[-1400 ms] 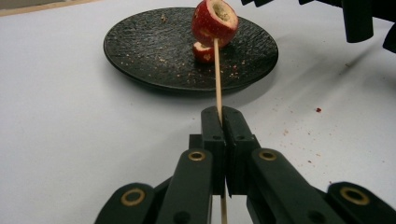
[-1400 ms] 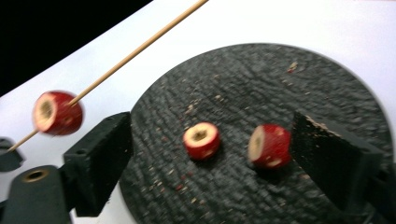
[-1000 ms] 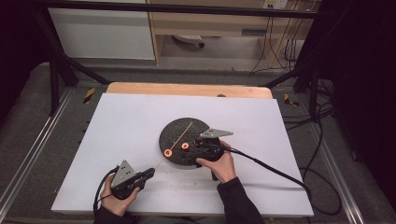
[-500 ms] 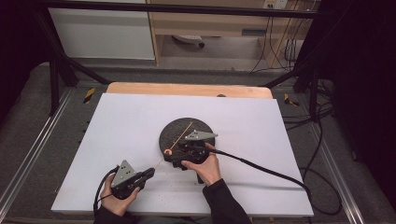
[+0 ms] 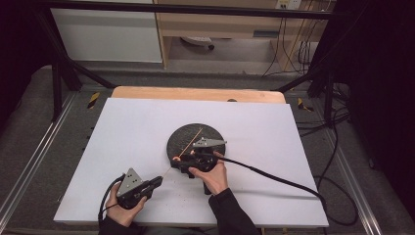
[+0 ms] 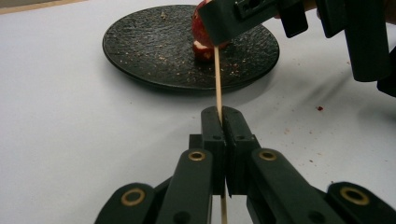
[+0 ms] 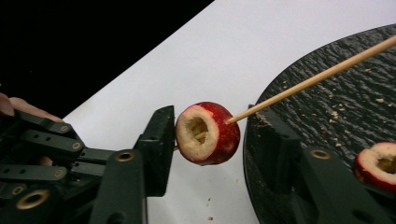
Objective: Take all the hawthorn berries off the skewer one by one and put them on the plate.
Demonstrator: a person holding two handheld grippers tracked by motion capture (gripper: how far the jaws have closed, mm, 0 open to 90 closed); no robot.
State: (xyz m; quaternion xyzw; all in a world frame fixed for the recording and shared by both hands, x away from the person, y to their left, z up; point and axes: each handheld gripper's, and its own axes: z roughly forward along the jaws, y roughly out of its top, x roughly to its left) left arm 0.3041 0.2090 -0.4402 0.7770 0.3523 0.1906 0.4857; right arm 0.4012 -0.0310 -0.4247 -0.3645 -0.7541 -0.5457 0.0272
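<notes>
we see: black left gripper (image 5: 155, 181), brass-ringed pivots | black right gripper (image 5: 178, 164), thick black cable (image 5: 274, 174) | grey three-cornered plates | dark sleeves (image 5: 230, 213)

A white worktop (image 5: 137, 142) carries a round black plate (image 5: 188, 137) near its centre. A thin wooden skewer (image 5: 188, 143) lies diagonally across the plate, its lower end extending past the plate's near-left rim. The right gripper (image 5: 182, 165), held in the person's right hand (image 5: 213, 176), sits at the plate's near rim, with a small red piece (image 5: 175, 157) just beside its fingers. The left gripper (image 5: 155, 182), held in the left hand (image 5: 122, 208), rests lower left on the worktop, pointing toward the skewer's lower end. A black cable (image 5: 274, 176) trails right from the right gripper.
</notes>
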